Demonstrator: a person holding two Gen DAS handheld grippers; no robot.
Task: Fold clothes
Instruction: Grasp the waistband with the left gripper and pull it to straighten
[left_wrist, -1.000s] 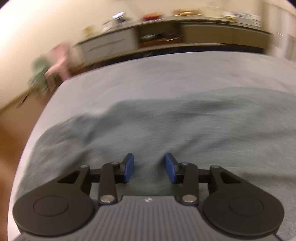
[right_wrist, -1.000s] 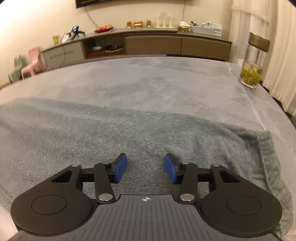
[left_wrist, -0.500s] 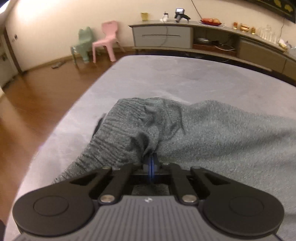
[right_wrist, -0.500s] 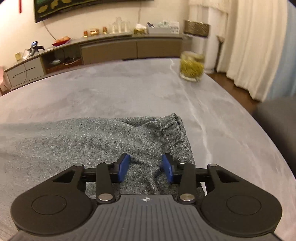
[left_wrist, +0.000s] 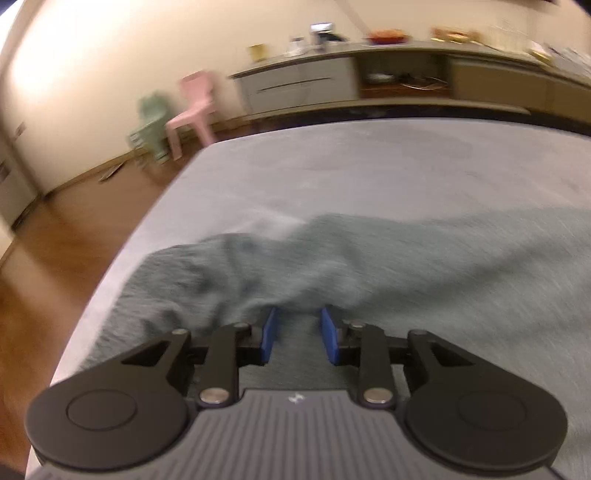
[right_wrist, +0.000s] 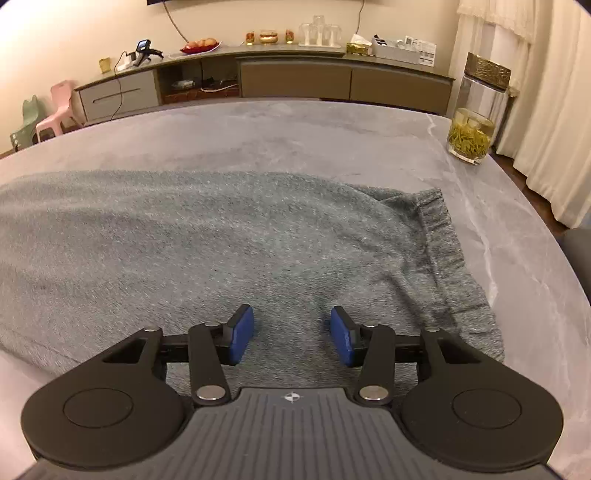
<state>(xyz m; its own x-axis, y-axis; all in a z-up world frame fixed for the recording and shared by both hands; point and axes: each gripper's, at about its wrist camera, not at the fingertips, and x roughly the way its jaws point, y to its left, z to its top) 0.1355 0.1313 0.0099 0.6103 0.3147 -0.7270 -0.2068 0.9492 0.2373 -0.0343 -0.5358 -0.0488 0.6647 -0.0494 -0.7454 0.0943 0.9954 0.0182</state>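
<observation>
Left wrist view
Left gripper (left_wrist: 297, 334): jaws are opening, blue pads standing apart over the cloth, nothing pinched between them.
Garment (left_wrist: 369, 258): grey knitted piece is lying on the table, a bunched end rising just ahead of the pads and stretching off to the right edge of the picture.
Table (left_wrist: 332, 173): grey surface is carrying the garment; its left edge is running beside the wooden floor (left_wrist: 55, 258).
Background: pink chair (left_wrist: 192, 107) and green chair (left_wrist: 151, 125) are standing by the wall; picture is blurring.

Right wrist view
Right gripper (right_wrist: 291, 332): jaws are opening, pads wide apart above the fabric, gripping nothing.
Garment (right_wrist: 221, 240): is lying spread flat across the table, its ribbed hem (right_wrist: 443, 240) sitting at the right end, near the table's right edge.
Table (right_wrist: 295, 129): bare beyond the garment.
Glass jar (right_wrist: 471, 136): is standing at the far right corner, well apart from the garment.
Sideboard (right_wrist: 295, 74): is running along the far wall.
</observation>
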